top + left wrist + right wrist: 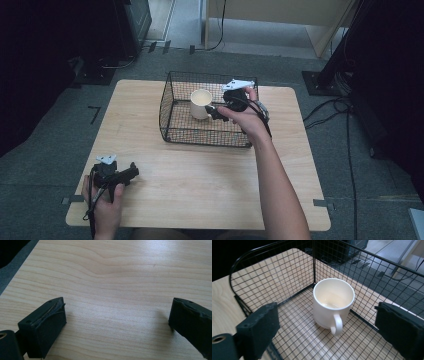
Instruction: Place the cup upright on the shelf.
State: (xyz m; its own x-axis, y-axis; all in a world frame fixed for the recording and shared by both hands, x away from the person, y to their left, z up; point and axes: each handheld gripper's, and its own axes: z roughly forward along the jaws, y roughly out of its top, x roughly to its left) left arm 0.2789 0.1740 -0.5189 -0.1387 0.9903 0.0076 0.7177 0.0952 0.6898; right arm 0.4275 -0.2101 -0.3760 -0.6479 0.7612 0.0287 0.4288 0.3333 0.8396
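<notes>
item: white mug (332, 303); upright on the floor of a black wire basket (176, 131), in the far corner as the right gripper view shows it, close to two of the mesh walls; mouth up, inside pale and glossy; its handle (337, 325) faces the right gripper's camera; nothing touches the mug.

item: wire basket (272, 272); stands on the far middle part of the wooden table (200, 175); open at the top, square mesh on walls and floor, the table's wood showing through the mesh.

item: right gripper (214, 111); held in the person's right hand (245, 120) over the right half of the basket, jaws pointing left toward the mug; in its own view the two black pads stand wide apart at either side of the mug (201, 103), clear of it and above it; jaws parted, nothing held; grey three-cornered plate (238, 84) on top.

item: left gripper (131, 173); held in the person's left hand (105, 200) at the near left corner of the table, well apart from the basket; its pads (47, 327) stand wide apart over bare wood with nothing between them; jaws parted, nothing held.

item: surroundings; grey floor (380, 175) around the table, cables trailing at the right, dark equipment at the far left and far right.
</notes>
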